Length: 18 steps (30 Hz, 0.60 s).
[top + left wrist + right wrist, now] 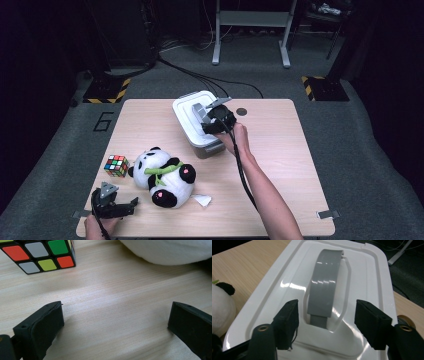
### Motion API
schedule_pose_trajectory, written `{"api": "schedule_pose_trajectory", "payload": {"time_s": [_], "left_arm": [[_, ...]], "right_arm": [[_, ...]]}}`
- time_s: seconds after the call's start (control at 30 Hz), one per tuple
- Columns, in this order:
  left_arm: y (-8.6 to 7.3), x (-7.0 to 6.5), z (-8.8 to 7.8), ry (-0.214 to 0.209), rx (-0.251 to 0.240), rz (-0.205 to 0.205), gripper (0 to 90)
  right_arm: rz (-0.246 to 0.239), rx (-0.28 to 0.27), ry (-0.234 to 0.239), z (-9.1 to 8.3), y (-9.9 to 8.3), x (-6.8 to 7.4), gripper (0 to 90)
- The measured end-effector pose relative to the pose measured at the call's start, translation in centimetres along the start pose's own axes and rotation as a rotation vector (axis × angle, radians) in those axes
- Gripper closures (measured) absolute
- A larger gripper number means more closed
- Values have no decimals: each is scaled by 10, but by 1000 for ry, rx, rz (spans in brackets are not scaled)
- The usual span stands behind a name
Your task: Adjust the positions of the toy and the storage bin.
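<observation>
A white storage box [190,114] with a grey handle [324,290] set in its lid [367,277] stands at the back middle of the table. My right gripper [210,123] hovers just over the lid; in the right gripper view its jaws [327,322] stand open either side of the handle's near end, not touching it. A plush panda [165,175] with a green scarf lies on its back at the front left, beside a colour cube [116,165]. My left gripper [125,204] rests open near the front left edge, with bare wood between its jaws [116,322].
The wooden table [280,165] has free room on its right half. A white tag [201,200] lies by the panda's foot. In the left gripper view the cube [40,255] and the panda's white body [170,251] lie just ahead. Cables and stands sit on the floor beyond.
</observation>
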<state>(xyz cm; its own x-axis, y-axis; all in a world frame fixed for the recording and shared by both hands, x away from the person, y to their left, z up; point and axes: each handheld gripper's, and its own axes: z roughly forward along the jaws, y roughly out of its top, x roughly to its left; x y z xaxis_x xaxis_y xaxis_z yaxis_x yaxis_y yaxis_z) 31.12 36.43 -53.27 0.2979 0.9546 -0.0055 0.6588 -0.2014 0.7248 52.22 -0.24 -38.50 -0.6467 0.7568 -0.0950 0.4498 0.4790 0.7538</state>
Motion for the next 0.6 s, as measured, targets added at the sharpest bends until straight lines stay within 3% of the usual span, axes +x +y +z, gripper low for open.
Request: {"api": "schedule_pose_trajectory", "payload": {"time_s": [0.1, 0.3, 0.53, 0.57, 0.6], "left_arm": [[0, 0, 0, 0, 0, 0, 1], [0, 0, 0, 0, 4, 1, 2], [0, 0, 0, 0, 0, 0, 2], [0, 0, 0, -1, 4, 0, 2], [0, 0, 0, 0, 0, 0, 2]], "right_arm": [[-4, 18, -9, 7, 5, 6, 432], [-22, 18, -40, 12, 7, 10, 635], [-8, 21, 0, 8, 4, 3, 653], [17, 32, 5, 7, 3, 3, 655], [-13, 10, 9, 7, 2, 0, 656]]}}
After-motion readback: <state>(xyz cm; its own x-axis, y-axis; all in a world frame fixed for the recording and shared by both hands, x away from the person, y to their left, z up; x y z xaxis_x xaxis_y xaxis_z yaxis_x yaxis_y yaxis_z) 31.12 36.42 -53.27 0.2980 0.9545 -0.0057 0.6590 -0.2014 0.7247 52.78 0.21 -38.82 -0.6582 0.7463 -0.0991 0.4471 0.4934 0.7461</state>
